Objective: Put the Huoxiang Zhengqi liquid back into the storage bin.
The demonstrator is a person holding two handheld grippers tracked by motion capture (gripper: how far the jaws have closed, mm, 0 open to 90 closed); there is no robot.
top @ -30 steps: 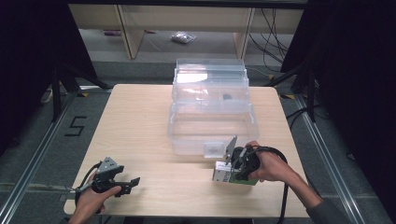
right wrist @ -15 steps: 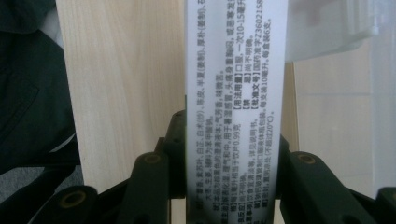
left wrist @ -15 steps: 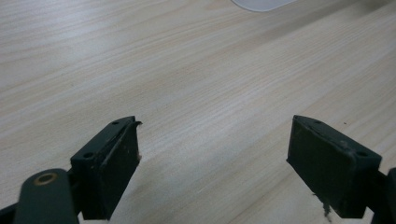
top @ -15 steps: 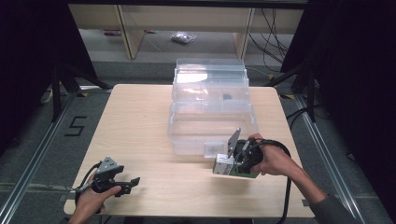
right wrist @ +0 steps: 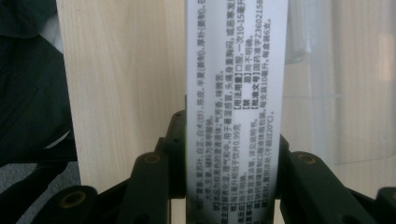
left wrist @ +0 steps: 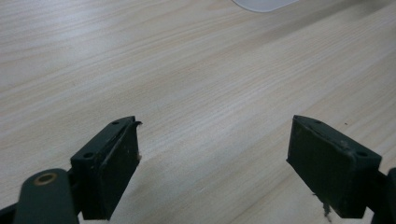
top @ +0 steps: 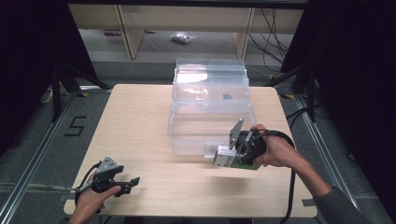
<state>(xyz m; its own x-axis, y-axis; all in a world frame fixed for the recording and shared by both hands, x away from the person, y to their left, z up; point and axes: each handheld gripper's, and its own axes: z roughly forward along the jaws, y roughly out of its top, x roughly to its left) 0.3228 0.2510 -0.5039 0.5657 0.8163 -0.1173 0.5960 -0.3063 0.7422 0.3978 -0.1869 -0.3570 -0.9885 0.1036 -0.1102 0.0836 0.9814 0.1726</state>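
Pale wood is the surface of the table point(top: 140, 121), and both hands work over it. The right gripper point(top: 229, 157) is clenched on a small white box point(right wrist: 233, 93) with black printed text; in the right gripper view the box stands between the two black jaws and both jaws press its sides. In the high view the box point(top: 226, 156) shows a white face and a green lower edge, and it sits at the tip of this gripper, which lies on its side and points toward the person's left. The right hand point(top: 275, 150) holds the gripper from behind. Just beyond the gripper, on the far side of it, stands a clear plastic container point(top: 210, 126), and a second clear container point(top: 209, 84) is behind that one. The box is just beside the front wall of the near container; whether it touches the wall cannot be told.

The left gripper point(top: 133, 182) is released: its jaws stand wide apart with only bare wood between them. The left hand point(top: 91, 196) holds it low at the near left corner, well apart from the containers.
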